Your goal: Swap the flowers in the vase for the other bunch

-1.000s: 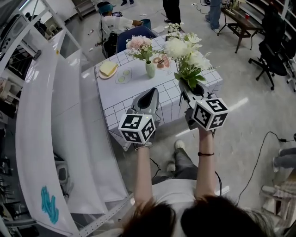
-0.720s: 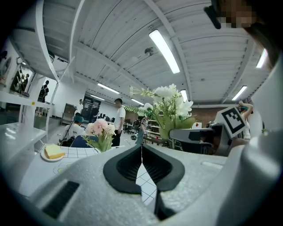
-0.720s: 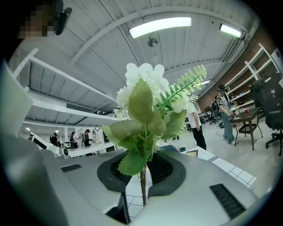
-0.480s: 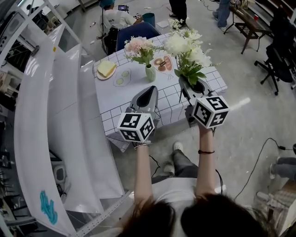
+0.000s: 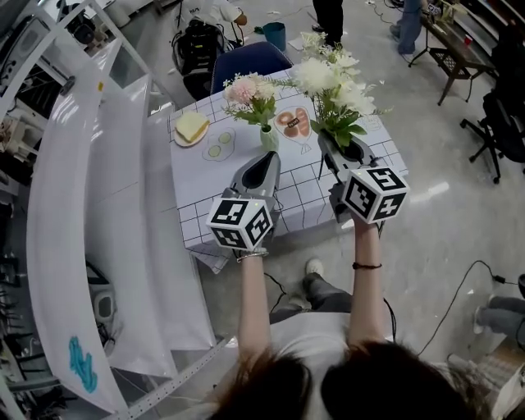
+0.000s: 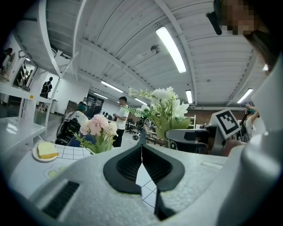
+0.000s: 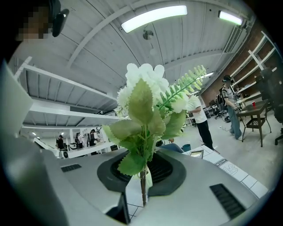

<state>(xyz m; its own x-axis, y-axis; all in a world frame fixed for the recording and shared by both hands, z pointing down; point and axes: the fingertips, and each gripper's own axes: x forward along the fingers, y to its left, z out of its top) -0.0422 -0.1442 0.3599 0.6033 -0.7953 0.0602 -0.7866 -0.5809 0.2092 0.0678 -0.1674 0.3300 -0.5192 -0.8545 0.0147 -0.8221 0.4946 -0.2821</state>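
Reaching level ahead side by side, both tools point toward the worktop (image 5: 205, 176). The right claw (image 5: 326, 143) clamps the white bunch (image 5: 328, 82), its stem (image 7: 143, 187) seen pinched only in the right gripper view. The left claw (image 5: 264, 160) is closed and empty. Pink flowers (image 5: 246, 89) sit in the vase (image 5: 268, 138).

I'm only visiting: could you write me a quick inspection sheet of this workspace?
Surface: table under white grid-patterned cloth.
Job's things: pale green vase holding pink flowers on the table; white flower bunch carried, not in a vase.
Clutter: round plate with yellow bread slice; plate of brown food.
Grippers: left gripper shut, empty; right gripper shut on the white flower bunch's stems.
Cables: black cable on the floor, right.
Surroundings: blue chair behind table; people beyond.
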